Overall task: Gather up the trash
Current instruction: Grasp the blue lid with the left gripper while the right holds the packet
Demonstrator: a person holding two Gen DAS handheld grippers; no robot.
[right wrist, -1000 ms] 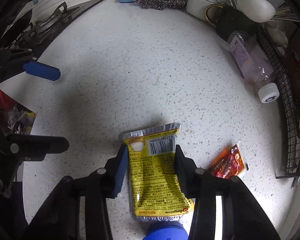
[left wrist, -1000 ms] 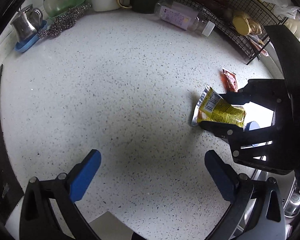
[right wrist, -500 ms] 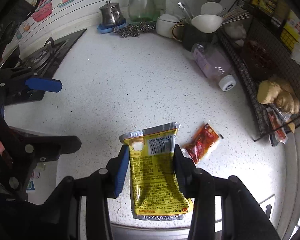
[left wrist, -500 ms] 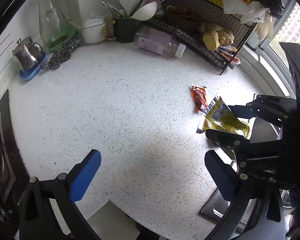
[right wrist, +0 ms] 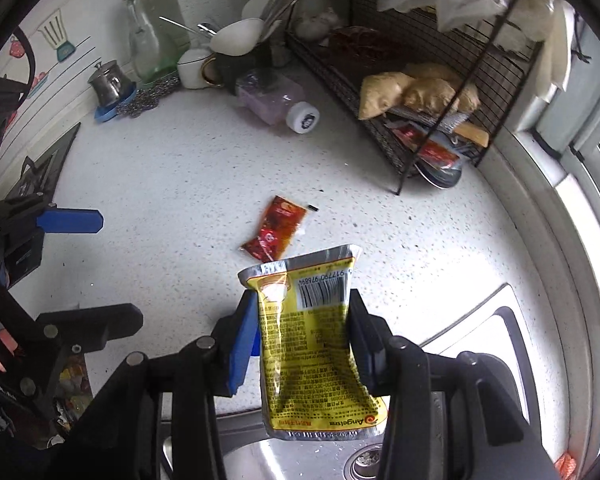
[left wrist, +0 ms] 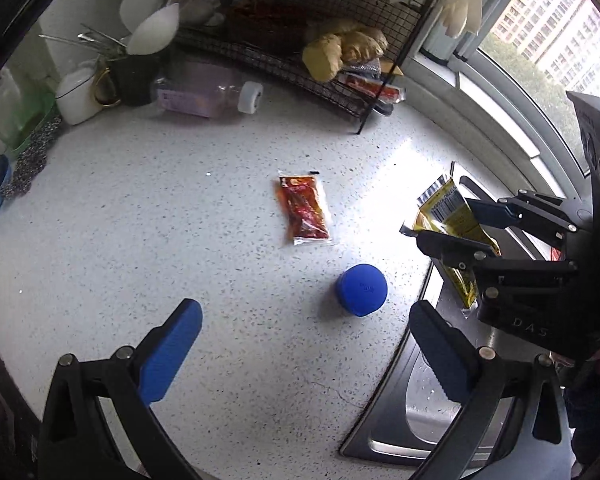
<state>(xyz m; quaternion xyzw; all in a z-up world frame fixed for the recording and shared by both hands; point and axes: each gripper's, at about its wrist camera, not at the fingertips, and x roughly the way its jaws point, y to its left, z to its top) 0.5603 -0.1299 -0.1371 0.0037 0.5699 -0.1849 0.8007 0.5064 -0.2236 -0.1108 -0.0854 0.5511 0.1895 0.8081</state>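
The right claw (right wrist: 304,332), clenched on the yellow sachet (right wrist: 316,344), has lifted it off the bench (left wrist: 140,240) above the sink (right wrist: 300,456); the red packet (left wrist: 304,210) and blue cap (left wrist: 361,289) remain. The left claw (left wrist: 304,356) hangs released.

The yellow packet (right wrist: 316,344) hides part of the sink (right wrist: 496,332) and the lower corner of the red sachet (right wrist: 274,234). In the left view, the right tool (left wrist: 456,224) covers the packet's middle. The packet's small print is too small to read.

Glossy foil pouch (right wrist: 316,344) — speckled stone counter (left wrist: 180,216) — steel sink (left wrist: 428,420)
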